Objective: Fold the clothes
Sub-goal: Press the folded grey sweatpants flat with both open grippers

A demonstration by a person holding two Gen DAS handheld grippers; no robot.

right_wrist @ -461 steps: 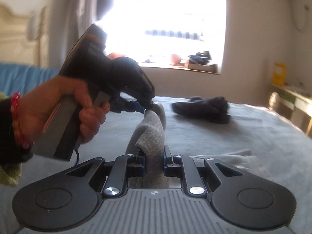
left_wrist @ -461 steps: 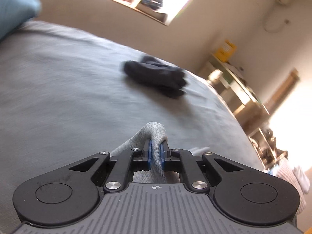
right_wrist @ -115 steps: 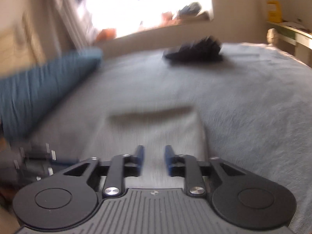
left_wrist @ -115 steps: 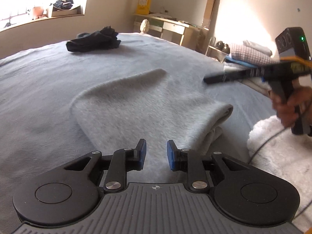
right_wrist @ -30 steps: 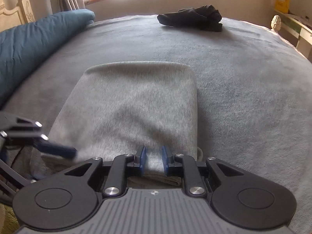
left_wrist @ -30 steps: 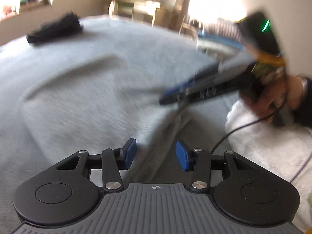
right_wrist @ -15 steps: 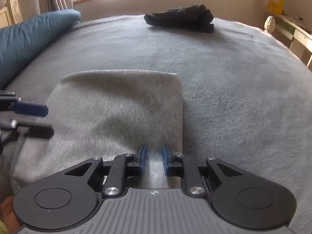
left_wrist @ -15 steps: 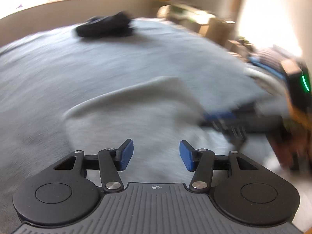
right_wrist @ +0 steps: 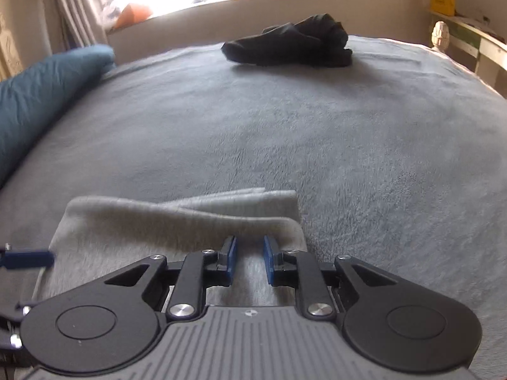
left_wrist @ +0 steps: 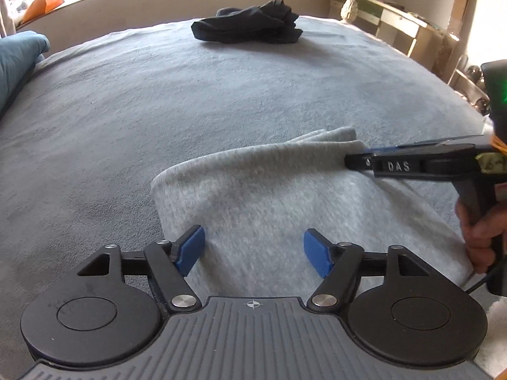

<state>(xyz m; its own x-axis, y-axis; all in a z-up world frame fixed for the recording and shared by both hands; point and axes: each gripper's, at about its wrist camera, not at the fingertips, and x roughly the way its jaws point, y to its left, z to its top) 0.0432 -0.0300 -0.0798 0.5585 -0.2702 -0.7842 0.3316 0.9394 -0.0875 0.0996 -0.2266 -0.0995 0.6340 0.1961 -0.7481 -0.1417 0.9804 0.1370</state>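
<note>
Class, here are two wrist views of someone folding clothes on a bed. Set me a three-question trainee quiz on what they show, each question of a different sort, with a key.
1. True or false: the black garment lies on top of the grey garment.
2. What is pinched between the fingers of the right gripper? A nothing; B the grey garment; C the black garment.
3. How many garments lie on the bed?

Key: 1 false, they lie well apart; 2 B; 3 two.
</note>
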